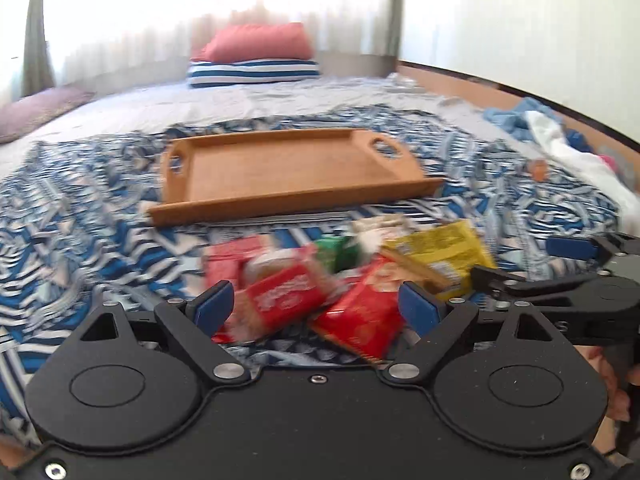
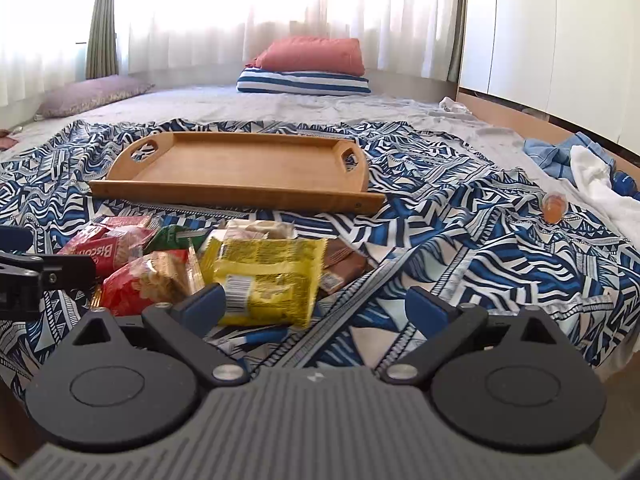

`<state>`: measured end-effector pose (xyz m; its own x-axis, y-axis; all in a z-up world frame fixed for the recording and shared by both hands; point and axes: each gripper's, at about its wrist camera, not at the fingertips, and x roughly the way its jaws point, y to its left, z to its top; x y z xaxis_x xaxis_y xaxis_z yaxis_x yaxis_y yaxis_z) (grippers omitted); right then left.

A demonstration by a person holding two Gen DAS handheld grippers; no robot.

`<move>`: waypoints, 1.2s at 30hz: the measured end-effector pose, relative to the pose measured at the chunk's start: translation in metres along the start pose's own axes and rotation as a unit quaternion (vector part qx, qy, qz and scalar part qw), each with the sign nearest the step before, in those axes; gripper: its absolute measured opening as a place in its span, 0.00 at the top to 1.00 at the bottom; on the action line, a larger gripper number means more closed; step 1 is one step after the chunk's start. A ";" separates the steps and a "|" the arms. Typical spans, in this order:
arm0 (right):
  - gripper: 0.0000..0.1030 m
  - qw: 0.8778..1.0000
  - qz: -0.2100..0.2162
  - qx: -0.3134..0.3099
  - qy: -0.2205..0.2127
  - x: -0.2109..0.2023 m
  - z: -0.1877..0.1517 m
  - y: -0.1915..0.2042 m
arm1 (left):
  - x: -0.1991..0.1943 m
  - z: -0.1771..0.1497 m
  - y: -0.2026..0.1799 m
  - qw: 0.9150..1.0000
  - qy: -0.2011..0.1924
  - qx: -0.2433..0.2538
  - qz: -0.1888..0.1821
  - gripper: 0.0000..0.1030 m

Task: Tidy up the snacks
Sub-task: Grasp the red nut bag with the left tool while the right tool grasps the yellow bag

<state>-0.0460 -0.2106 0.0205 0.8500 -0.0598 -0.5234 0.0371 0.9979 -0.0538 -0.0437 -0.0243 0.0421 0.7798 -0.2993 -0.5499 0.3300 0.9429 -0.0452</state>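
While left gripper [image 1: 316, 306] gapes | red packets [image 1: 320, 300] beneath | untouched

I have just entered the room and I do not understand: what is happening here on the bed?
A person holds a two-finger gripper in each hand over a pile of snack packets on a patterned blanket. The left gripper and the right gripper are both open and hold nothing. The wooden tray behind the pile has no snacks in it, so the sorting has not really begun.

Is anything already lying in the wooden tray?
No, the wooden tray shows only bare wood inside, and the snack packets lie piled before it.
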 end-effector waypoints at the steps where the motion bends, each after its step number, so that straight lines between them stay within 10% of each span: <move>1: 0.02 1.000 -0.002 -0.001 0.000 0.000 -0.001 -0.003 | 0.003 0.001 -0.003 1.000 0.004 0.002 -0.015 0.18; 5: 0.03 1.000 -0.005 -0.004 -0.002 -0.003 -0.004 -0.011 | 0.022 0.004 -0.016 0.998 0.022 0.018 -0.049 0.37; 16: 0.09 1.000 0.009 -0.002 0.008 -0.002 -0.011 -0.009 | 0.045 0.009 -0.008 0.992 0.068 -0.013 -0.104 0.51; 36: 0.00 1.000 0.007 -0.029 -0.006 0.032 0.003 0.047 | 0.022 0.048 0.058 0.996 0.024 -0.086 -0.001 0.51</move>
<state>-0.0154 -0.1659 0.0042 0.8569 -0.0448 -0.5135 -0.0055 0.9954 -0.0962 0.0181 0.0172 0.0670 0.7518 -0.2979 -0.5882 0.2319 0.9546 -0.1870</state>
